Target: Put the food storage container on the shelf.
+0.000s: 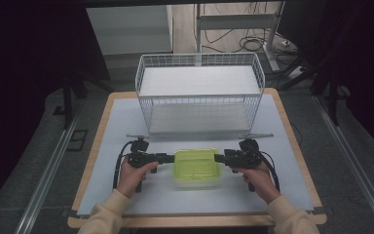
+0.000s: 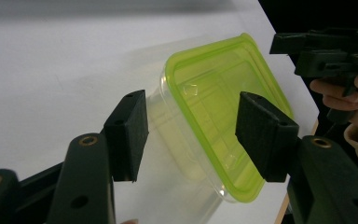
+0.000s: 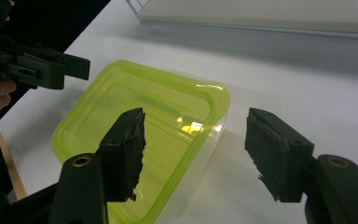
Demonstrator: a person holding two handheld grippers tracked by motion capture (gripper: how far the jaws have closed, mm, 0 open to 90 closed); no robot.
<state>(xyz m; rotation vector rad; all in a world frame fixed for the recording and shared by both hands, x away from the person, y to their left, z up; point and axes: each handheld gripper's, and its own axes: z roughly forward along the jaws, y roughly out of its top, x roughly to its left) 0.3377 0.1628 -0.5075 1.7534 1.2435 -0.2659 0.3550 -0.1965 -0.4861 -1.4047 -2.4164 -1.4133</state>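
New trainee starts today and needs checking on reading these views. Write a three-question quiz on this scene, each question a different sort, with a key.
1. True or false: the left gripper is clamped shut on the container.
2. Multiple choice: where does the wire basket stand? A) on the container's lid, B) at the far side of the table, beyond the container, C) on the floor.
3. Fill in: the container's lid is coloured ____.

Key
1. False: in the left gripper view its jaws stand apart with the container's end between them. The right gripper is open as well.
2. B.
3. Yellow-green, over a clear body.
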